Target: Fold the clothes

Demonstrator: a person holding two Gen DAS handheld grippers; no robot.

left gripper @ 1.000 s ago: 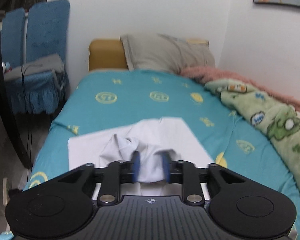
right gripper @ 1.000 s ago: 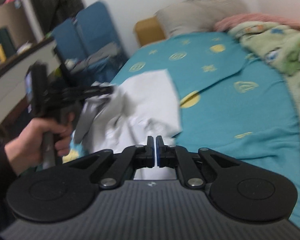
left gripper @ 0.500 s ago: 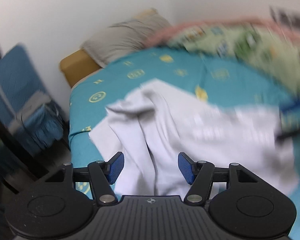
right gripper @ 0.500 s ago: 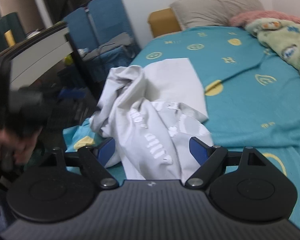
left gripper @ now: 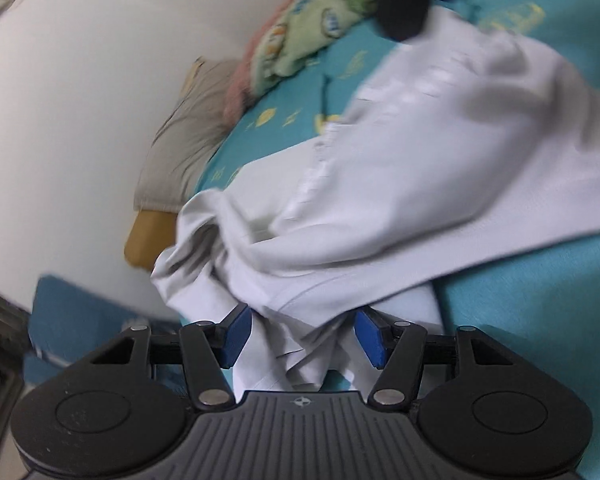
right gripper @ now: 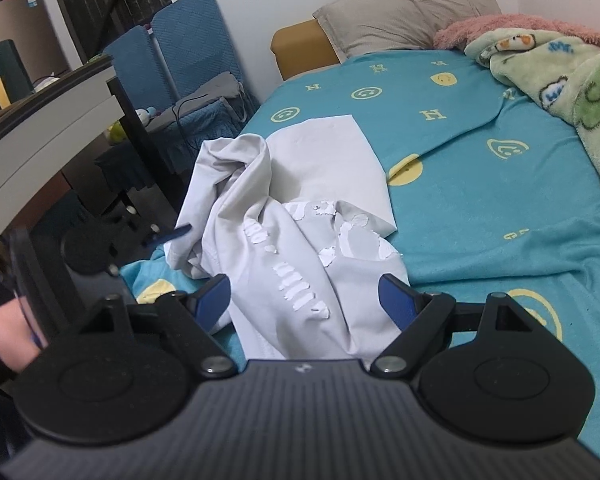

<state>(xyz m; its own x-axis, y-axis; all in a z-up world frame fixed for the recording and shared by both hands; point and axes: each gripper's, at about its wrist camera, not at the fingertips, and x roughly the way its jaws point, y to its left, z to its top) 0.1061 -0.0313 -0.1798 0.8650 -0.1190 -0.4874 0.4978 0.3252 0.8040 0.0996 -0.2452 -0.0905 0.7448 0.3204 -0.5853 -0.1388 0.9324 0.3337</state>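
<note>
White garment (right gripper: 300,240) crumpled in a heap at the near left edge of the bed (right gripper: 480,184), over a flat white piece. Right hand-held gripper (right gripper: 306,300) wide open, straddling cloth, pads clear. Left hand-held gripper (left gripper: 300,338) partly open over a fold; contact seemingly none, view blurred.

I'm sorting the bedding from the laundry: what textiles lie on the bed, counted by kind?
White garment: 1
Grey pillow: 1
Green cartoon blanket: 1
Pink fluffy blanket: 1
Teal smiley bedsheet: 1
Total: 5
</note>
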